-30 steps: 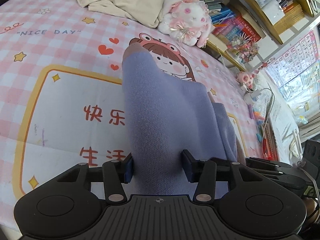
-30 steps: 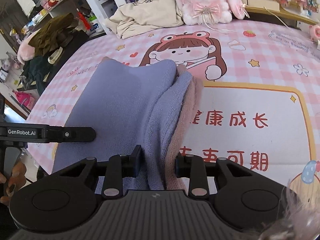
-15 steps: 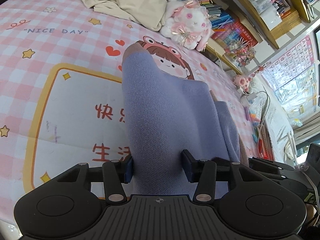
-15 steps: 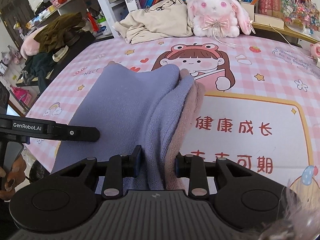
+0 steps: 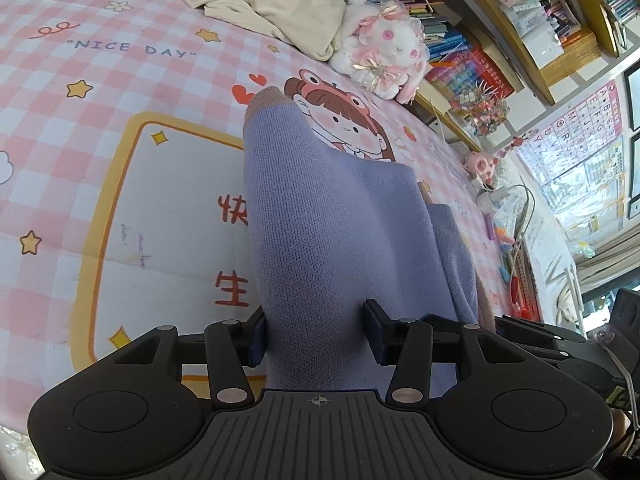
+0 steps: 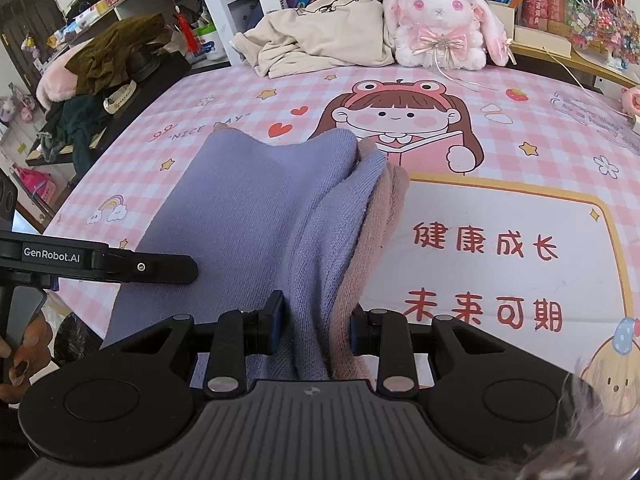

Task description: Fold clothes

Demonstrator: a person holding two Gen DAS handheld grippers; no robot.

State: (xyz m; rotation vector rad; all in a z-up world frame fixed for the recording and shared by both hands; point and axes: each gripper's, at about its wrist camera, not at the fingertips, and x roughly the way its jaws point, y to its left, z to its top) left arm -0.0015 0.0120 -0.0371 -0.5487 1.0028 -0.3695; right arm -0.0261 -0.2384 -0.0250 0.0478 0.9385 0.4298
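Observation:
A lilac knit garment [image 5: 332, 232] with a dusty-pink trim is folded in layers and stretches away from both grippers over the pink checked mat [image 5: 120, 152]. My left gripper [image 5: 316, 334] is shut on its near left edge, the cloth bunched between the pads. My right gripper [image 6: 316, 326] is shut on the near right edge, pinching lilac and pink layers of the garment [image 6: 256, 208] together. The left gripper's finger [image 6: 120, 266] shows at the left of the right wrist view, beside the cloth. The far end of the garment rests on the mat.
A crumpled beige garment [image 6: 320, 36] and a pink plush rabbit [image 6: 440, 28] lie at the mat's far edge, before shelves of books [image 5: 460, 52]. Dark clothes [image 6: 108, 52] are piled on a stand to the left. Cables and small toys [image 5: 508, 216] sit at the right.
Both grippers have slid forward over the mat with the garment still pinched; its far end now reaches further up the mat towards the printed girl.

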